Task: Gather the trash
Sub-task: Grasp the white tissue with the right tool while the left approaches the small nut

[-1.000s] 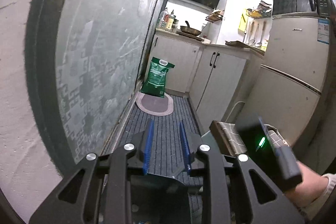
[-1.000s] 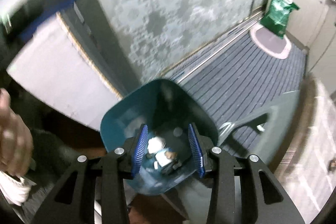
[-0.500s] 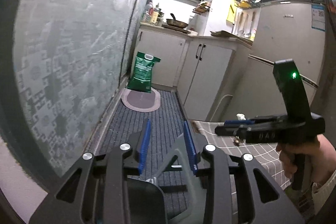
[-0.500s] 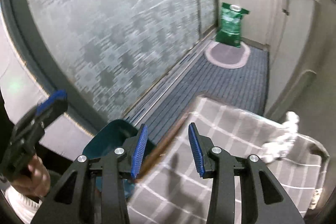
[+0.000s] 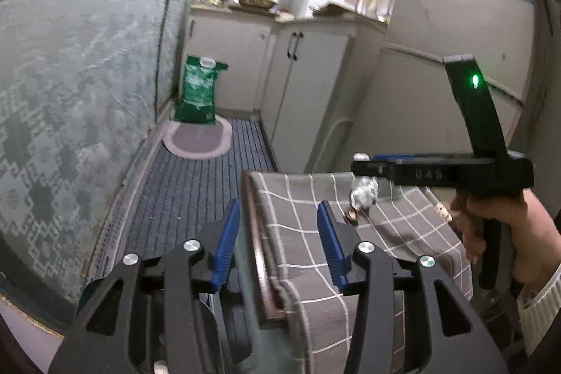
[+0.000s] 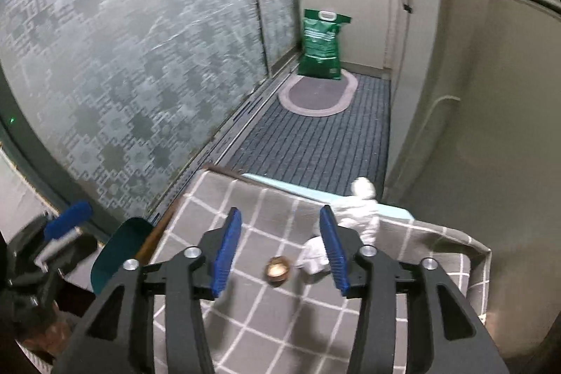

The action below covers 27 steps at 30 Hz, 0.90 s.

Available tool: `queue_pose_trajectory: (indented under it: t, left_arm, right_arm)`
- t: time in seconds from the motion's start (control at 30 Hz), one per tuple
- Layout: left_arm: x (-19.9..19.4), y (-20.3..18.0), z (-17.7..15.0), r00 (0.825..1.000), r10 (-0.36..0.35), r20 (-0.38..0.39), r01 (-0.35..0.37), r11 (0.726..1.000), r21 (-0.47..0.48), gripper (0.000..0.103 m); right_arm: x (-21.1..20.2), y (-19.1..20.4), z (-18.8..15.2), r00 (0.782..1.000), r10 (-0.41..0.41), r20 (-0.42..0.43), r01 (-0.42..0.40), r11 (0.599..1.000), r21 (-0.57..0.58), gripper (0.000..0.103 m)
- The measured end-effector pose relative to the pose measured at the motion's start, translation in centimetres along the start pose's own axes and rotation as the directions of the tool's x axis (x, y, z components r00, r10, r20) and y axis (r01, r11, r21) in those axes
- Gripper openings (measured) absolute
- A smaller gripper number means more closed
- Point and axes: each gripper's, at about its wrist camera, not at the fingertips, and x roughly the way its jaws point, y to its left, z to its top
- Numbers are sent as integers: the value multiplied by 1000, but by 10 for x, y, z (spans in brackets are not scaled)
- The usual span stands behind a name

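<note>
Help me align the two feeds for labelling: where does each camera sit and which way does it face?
Left wrist: on the left claw, facing down the kitchen aisle; its jaws opening, empty; shows right claw and hand.
Right wrist: on the right claw, tilted over the checked tablecloth; jaws opening, empty.
Shared: crumpled tissue, green bag.

On the table, a shell lies between the right jaws; tissue beside the right jaw; dustpan left.
</note>
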Motion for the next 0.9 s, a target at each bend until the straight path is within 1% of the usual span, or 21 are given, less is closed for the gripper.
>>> queue_pose_trajectory:
  t: [0.2, 0.4, 0.5, 0.53, 0.57, 0.63, 0.67, 0.7, 0.9]
  left_arm:
    - [28, -16, 2, 996, -61, -70, 62, 998, 10, 48]
    - [54, -29, -1, 986, -95, -139, 97, 995, 3, 48]
    - [61, -37, -2, 982, -110, -155, 112, 994, 0, 48]
    - [63, -38, -2, 981, -114, -158, 116, 993, -1, 48]
    - [65, -40, -2, 980, -118, -163, 119, 993, -1, 48]
    - [68, -45, -3, 978, -120, -169, 122, 993, 0, 48]
    - [70, -47, -4, 977, -119, -175, 122, 993, 3, 47]
    - [72, -50, -5, 977, -119, -180, 122, 993, 6, 47]
    - [81, -66, -6, 975, -101, -197, 110, 993, 34, 45]
  right_arm:
    - [9, -29, 7, 999, -44, -3, 44, 998, 43, 49]
    - [25, -38, 9, 998, -46, -39, 47, 998, 28, 49]
    - [35, -41, 6, 997, -38, -64, 39, 999, 14, 48]
    - [36, -40, 5, 997, -30, -67, 30, 1000, 7, 44]
    - [37, -39, 4, 997, -28, -69, 28, 1000, -11, 34]
    - [37, -37, 2, 997, -51, -60, 48, 998, -43, 26]
    - [35, -38, 0, 997, -57, -55, 54, 997, -49, 20]
    - [34, -40, 0, 997, -54, -52, 52, 997, -49, 16]
    - [6, -52, -8, 999, -34, -10, 34, 999, -35, 15]
